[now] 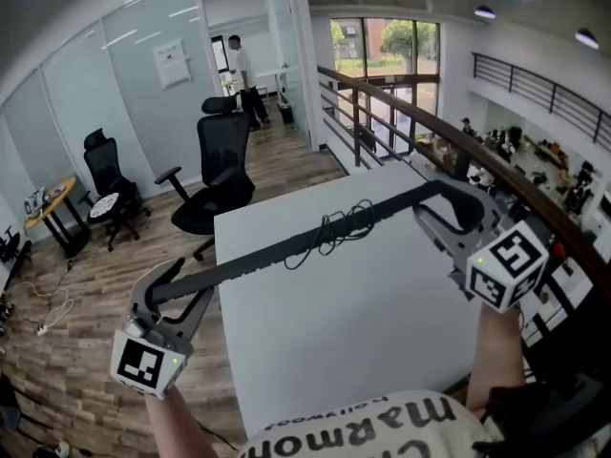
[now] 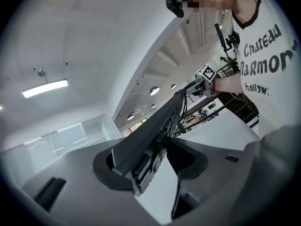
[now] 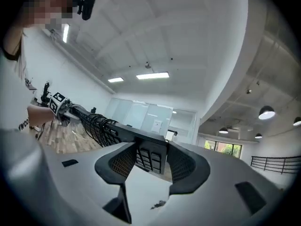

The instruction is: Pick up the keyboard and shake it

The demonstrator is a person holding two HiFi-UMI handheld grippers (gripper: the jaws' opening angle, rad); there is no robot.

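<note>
Black keyboard point(image 1: 315, 241), seen edge-on from the head view, spans the gap between the two hand-held grippers and is carried in the air above the white bench point(image 1: 363, 342).

Left hand-held gripper point(image 1: 178, 292): jaws set wide yet pressed on the keyboard's left end, one on the flat back and the other on the key side, as its own view shows.

Right hand-held gripper point(image 1: 447, 210): likewise spread wide and clamped across the opposite end, with key rows visible between its ribbed pads point(image 3: 123, 161).

A coiled black cable point(image 1: 339, 227) is bunched against the keyboard roughly midway between the two grippers; whether it is tied or free cannot be told.

The bench lies below and between the grippers, and no part of the keyboard appears to touch it.

Step in hand, as judged: the pick-up is complete and the shake is due or under way; a single moment does not show motion.

The next move calls for short, matched strokes of both grippers. Their spacing should stay fixed so that neither end slips from its jaws. Pressure should be firm, since each grip takes only a narrow end. The cable may swing during the shake.
</note>
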